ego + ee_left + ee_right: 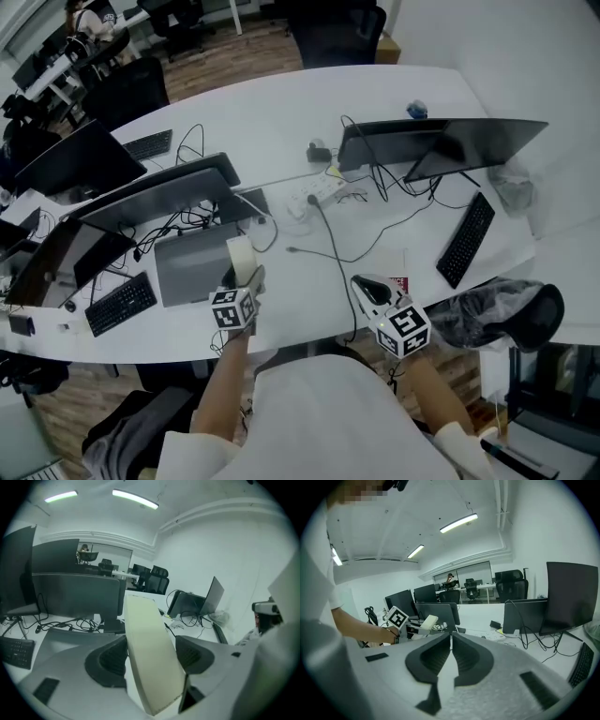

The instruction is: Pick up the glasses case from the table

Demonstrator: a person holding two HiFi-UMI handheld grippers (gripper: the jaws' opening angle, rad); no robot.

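The glasses case (241, 253) is a cream, oblong box, lifted above the white table (281, 112) near its front edge. My left gripper (247, 270) is shut on it. In the left gripper view the case (145, 634) stands on edge between the two dark pads (111, 660) of my left gripper (151, 660) and juts out past them. My right gripper (365, 282) hovers over the front edge at the right, shut with nothing in it. Its jaws meet in the right gripper view, where my right gripper (451, 639) looks toward the case (427, 621) at the left.
A grey laptop (192, 265) lies under the left gripper. Monitors (155, 192), (441, 142), keyboards (120, 304), (466, 239), a power strip (317, 194) and loose cables (328, 246) crowd the table. A black bag (497, 314) sits at the right edge.
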